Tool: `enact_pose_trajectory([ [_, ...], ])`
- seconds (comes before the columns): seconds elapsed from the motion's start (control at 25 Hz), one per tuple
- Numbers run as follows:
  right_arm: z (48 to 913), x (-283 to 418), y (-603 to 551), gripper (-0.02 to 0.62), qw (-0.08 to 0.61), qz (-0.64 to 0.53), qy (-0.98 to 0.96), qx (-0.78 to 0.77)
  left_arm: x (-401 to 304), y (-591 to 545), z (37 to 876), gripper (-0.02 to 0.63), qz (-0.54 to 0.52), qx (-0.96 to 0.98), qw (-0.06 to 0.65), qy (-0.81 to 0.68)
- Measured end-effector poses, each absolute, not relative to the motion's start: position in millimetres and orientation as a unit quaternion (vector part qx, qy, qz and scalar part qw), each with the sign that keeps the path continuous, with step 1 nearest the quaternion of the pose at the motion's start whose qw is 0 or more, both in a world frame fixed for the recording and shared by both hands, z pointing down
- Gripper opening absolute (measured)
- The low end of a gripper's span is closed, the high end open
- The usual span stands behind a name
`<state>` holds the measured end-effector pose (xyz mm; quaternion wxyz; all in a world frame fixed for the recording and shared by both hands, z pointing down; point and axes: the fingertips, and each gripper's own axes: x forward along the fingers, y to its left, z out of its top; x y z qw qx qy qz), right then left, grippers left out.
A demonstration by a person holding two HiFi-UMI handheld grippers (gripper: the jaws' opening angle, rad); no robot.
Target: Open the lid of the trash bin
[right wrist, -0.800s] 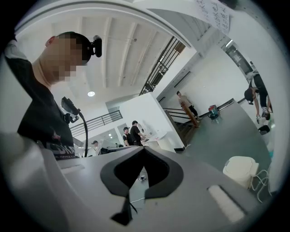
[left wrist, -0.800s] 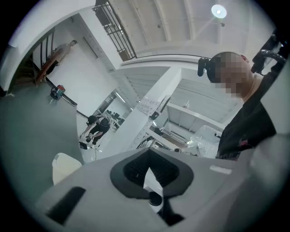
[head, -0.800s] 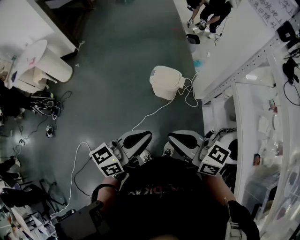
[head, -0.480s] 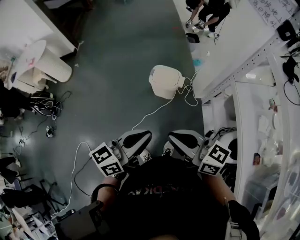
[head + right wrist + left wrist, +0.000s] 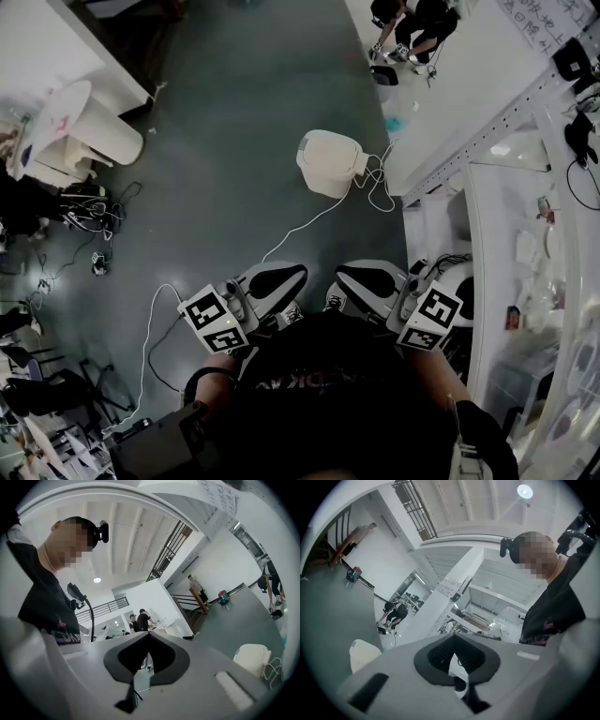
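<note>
Head view: both grippers sit low in the frame, tucked against the person's dark torso. The left gripper (image 5: 281,278) is at lower centre-left and the right gripper (image 5: 361,279) at lower centre-right. Both are held level, with their tips angled inward toward each other and their marker cubes turned outward.

Left gripper view: jaws closed tip to tip, nothing between them. Right gripper view: the same, pads meeting, empty.

The trash bin (image 5: 330,161), cream-white, stands upright on the grey floor (image 5: 234,141) at upper centre, well apart from both grippers. Its lid is down and faces up. The lid's longer side runs roughly left-right in the frame, with a narrower end piece toward the right. A looped white cable (image 5: 309,225) lies just beside that end.

The bin also shows at lower left of the left gripper view (image 5: 363,652) and lower right of the right gripper view (image 5: 253,658).
</note>
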<state>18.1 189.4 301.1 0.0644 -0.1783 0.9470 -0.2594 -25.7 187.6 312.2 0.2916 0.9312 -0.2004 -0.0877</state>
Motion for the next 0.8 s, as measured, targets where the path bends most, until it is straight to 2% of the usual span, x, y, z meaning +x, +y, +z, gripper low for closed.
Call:
enact_pose_trajectory([
  [0.8,305.4,42.9,173.9,0.008,0.070,-0.269,0.945,-0.171,-3.1,172.7,317.8,0.002,-0.088,0.924,0.307,-0.210],
])
